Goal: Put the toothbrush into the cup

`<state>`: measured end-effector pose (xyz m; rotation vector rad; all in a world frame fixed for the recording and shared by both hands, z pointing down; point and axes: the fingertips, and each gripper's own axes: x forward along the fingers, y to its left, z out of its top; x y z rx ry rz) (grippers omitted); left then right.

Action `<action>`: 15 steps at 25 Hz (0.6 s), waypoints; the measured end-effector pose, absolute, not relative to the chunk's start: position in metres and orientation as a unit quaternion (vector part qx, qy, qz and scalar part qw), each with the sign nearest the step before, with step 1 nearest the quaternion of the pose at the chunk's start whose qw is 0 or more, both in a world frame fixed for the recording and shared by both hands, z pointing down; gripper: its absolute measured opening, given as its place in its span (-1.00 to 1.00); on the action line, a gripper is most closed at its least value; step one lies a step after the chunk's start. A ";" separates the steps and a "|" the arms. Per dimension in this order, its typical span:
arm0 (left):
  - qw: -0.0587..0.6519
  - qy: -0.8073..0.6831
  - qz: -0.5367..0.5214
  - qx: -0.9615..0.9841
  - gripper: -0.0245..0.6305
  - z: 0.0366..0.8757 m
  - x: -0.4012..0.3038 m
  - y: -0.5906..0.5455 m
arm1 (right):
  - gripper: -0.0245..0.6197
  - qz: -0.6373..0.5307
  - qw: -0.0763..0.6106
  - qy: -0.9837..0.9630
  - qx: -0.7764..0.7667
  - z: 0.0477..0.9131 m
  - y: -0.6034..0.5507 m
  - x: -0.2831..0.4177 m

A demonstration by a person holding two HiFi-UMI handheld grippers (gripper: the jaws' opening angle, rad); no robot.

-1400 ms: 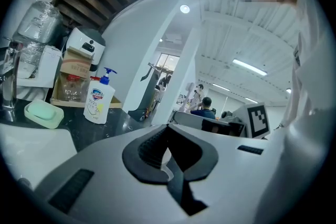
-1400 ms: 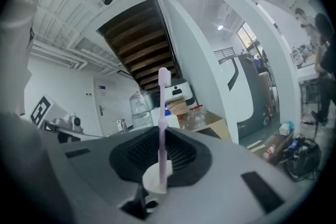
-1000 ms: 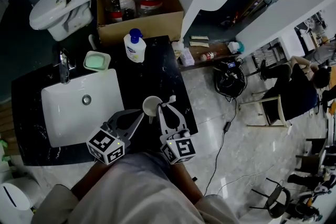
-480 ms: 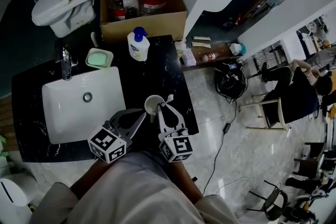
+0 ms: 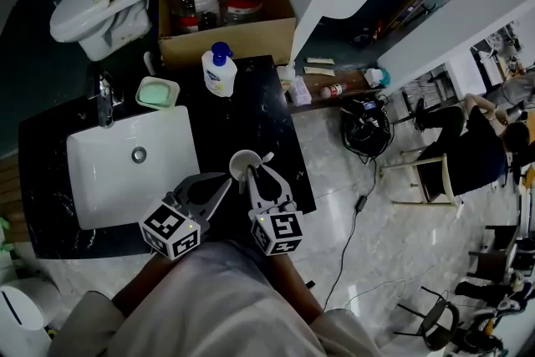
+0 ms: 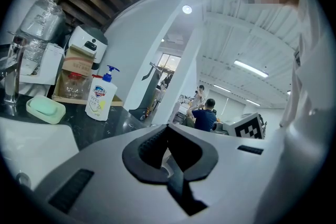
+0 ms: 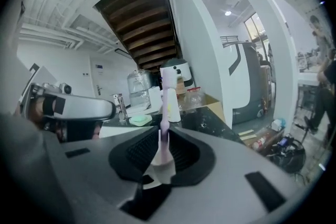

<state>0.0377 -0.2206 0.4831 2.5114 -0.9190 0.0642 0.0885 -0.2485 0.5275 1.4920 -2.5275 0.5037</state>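
Presently: toothbrush (image 7: 165, 128) clamped upright in right hand-held gripper (image 5: 257, 173), head just beside rim of cup (image 5: 242, 166); left hand-held gripper (image 5: 224, 181) pinched narrow, seemingly on the cup's wall, near the table (image 5: 259, 113) front edge. Likely hazards: bristles snagging the rim on a skewed descent, cup tipping or sliding off that edge. Black speckled table with white sink (image 5: 109, 180), tap (image 5: 104, 96), soap dish (image 5: 156, 94), soap bottle (image 5: 219, 73); toilet (image 5: 84, 12) and cardboard box (image 5: 226, 38) behind, pale floor (image 5: 359, 263) alongside.

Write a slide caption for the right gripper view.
Right claw shut on a slim pale pink plastic toothbrush, its head pointing away.
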 end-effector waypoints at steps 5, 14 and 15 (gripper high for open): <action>0.232 -0.335 0.023 0.913 -0.91 0.484 0.038 -0.218 | -0.74 0.169 0.080 -0.846 0.499 0.527 -0.247 0.089; 0.234 -0.331 0.019 0.914 -0.91 0.484 0.041 -0.214 | -0.73 0.160 0.065 -0.849 0.499 0.517 -0.242 0.091; 0.237 -0.330 0.017 0.914 -0.91 0.483 0.041 -0.214 | -0.73 0.158 0.063 -0.849 0.500 0.516 -0.241 0.091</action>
